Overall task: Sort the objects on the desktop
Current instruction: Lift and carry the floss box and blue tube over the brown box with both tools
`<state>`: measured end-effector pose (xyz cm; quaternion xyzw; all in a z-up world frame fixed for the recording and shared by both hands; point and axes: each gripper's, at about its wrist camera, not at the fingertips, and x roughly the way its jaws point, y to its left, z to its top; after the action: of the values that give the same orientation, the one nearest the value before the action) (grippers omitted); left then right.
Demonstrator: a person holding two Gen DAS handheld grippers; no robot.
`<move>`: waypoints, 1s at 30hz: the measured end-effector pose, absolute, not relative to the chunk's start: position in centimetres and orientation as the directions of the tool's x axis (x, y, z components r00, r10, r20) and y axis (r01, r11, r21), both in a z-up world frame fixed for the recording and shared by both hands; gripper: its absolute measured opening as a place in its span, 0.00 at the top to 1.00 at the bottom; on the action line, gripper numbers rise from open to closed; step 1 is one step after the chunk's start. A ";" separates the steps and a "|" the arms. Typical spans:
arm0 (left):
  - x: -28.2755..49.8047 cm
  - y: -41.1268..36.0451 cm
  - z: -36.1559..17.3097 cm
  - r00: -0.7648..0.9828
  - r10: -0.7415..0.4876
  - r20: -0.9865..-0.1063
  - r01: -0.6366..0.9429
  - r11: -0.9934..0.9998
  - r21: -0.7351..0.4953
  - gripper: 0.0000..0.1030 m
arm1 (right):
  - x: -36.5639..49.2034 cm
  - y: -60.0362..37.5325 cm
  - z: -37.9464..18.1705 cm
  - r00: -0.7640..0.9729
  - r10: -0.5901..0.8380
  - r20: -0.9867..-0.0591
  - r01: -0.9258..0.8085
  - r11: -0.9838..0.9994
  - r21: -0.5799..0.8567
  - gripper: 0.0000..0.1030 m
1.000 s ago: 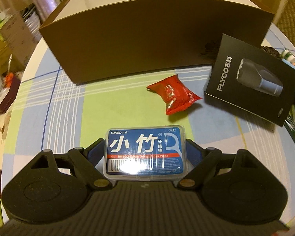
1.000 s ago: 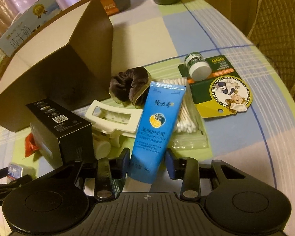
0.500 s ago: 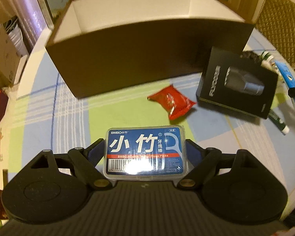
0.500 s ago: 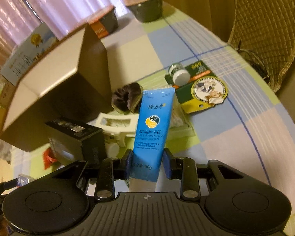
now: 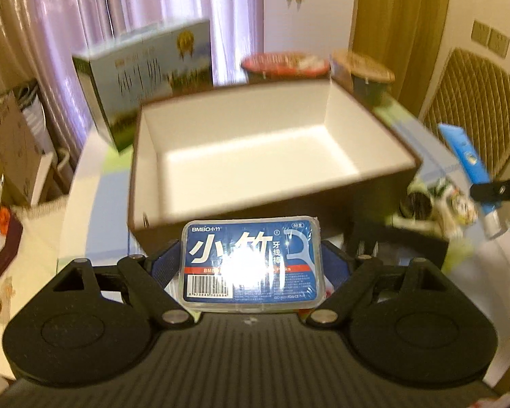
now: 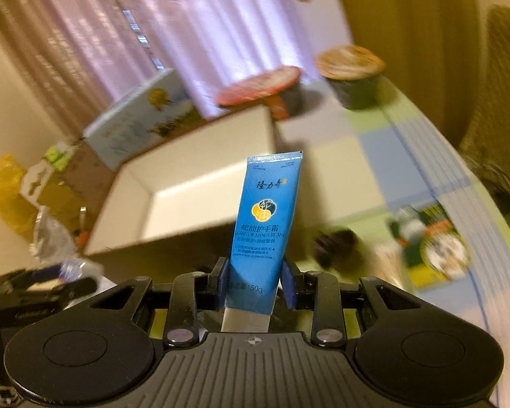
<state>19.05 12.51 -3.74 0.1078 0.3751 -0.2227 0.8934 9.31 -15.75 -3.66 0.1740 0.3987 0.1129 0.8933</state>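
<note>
you hold the flat blue-labelled clear plastic box of dental floss picks (image 5: 251, 263) in the left gripper (image 5: 251, 268), its fingers closed on the two short ends, so the box rides level with its label up and its long axis running across, side to side, in the left wrist view; it hangs in the air just short of the near wall of the brown cardboard box with a white inside (image 5: 255, 156), which looks to be where you mean to drop it

your right gripper (image 6: 253, 284) is clamped on the lower end of the blue hand cream tube (image 6: 265, 224), near the silver cap, so the tube's long axis points forward and up along the fingers, crimped end leading, tilted a little to the right; it sits clear of the table, beside the same cardboard box (image 6: 187, 190), whose open top faces you with nothing showing on its visible floor

gripping low on the tube likely leaves the free end ready to tip into the box first

behind the box stand a blue and white milk carton (image 5: 146, 74) and two lidded instant noodle cups (image 6: 352, 76), all blurred
</note>
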 end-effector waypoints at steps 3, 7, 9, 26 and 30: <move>21.0 11.8 -2.3 0.644 -0.327 -0.691 0.472 0.881 0.023 0.19 | 11.7 -13.6 -2.9 0.660 0.374 -0.652 -0.139 0.913 0.383 0.71; 24.3 10.5 -1.6 0.646 -0.317 -0.695 0.456 0.890 0.018 0.19 | 15.5 -11.0 -2.8 0.644 0.418 -0.641 -0.200 0.900 0.387 0.71; 26.1 9.8 -1.8 0.635 -0.308 -0.709 0.440 0.898 0.004 0.19 | 17.5 -10.0 -3.3 0.634 0.432 -0.641 -0.209 0.894 0.395 0.71; 36.8 8.0 -10.9 0.316 -0.219 -0.923 0.247 0.958 -0.143 0.19 | 27.4 -6.8 -11.5 0.417 0.385 -0.824 -0.109 0.921 0.375 0.71; 37.6 7.9 -12.4 0.250 -0.213 -0.945 0.222 0.962 -0.158 0.19 | 28.0 -6.8 -12.3 0.377 0.380 -0.845 -0.110 0.924 0.366 0.71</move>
<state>37.55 7.91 -12.36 0.0041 0.5969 -0.1375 0.7904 27.95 -6.78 -12.29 0.1254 0.5378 0.1492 0.8202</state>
